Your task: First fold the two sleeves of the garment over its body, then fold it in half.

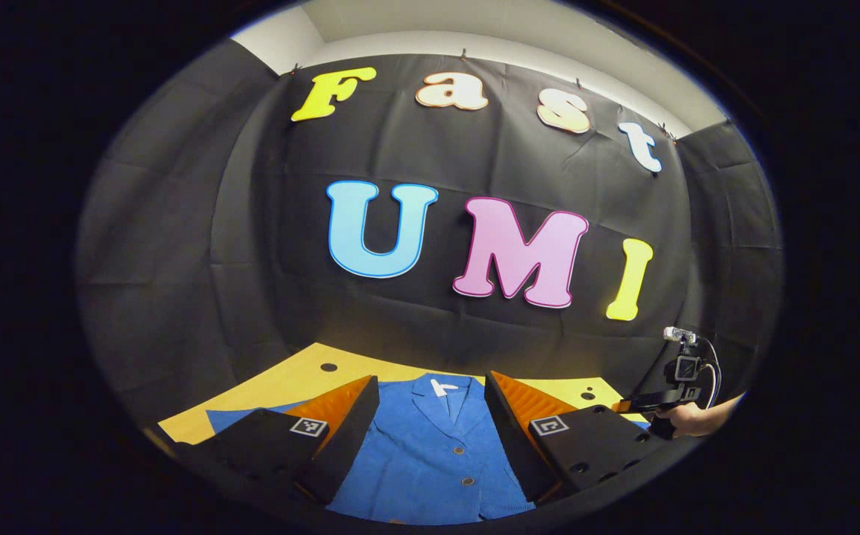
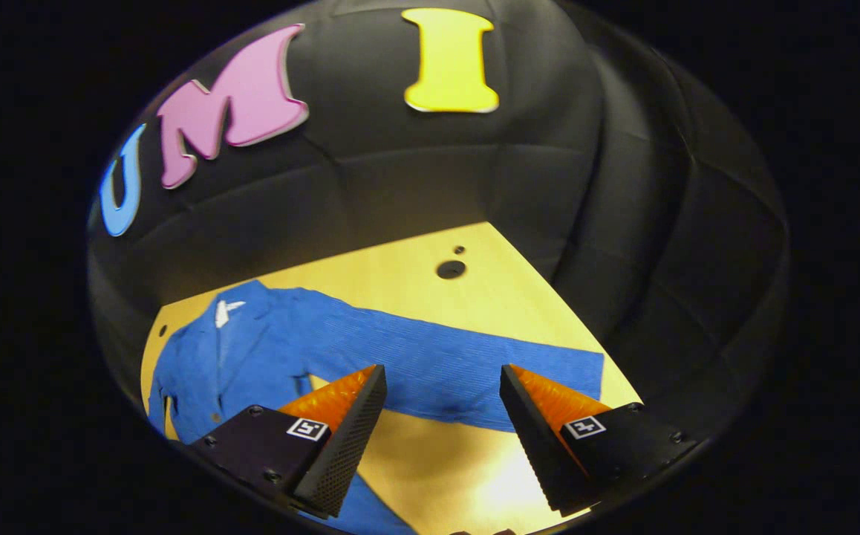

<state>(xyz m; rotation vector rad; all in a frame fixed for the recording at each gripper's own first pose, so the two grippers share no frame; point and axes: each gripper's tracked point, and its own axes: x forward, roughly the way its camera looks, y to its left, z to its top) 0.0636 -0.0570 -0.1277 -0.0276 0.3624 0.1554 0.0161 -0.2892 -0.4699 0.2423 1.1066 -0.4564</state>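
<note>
jaws of both grippers spread wide, poised above the flat blue jacket (image 1: 430,453) on the yellow table (image 2: 430,286)

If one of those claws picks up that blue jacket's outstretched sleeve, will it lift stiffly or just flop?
Probably flop: the blue jacket lies flat, and its sleeve follows the yellow table like soft cloth. Its ribbed-looking weave likely grips rather than slips. The body would probably drag behind.
</note>
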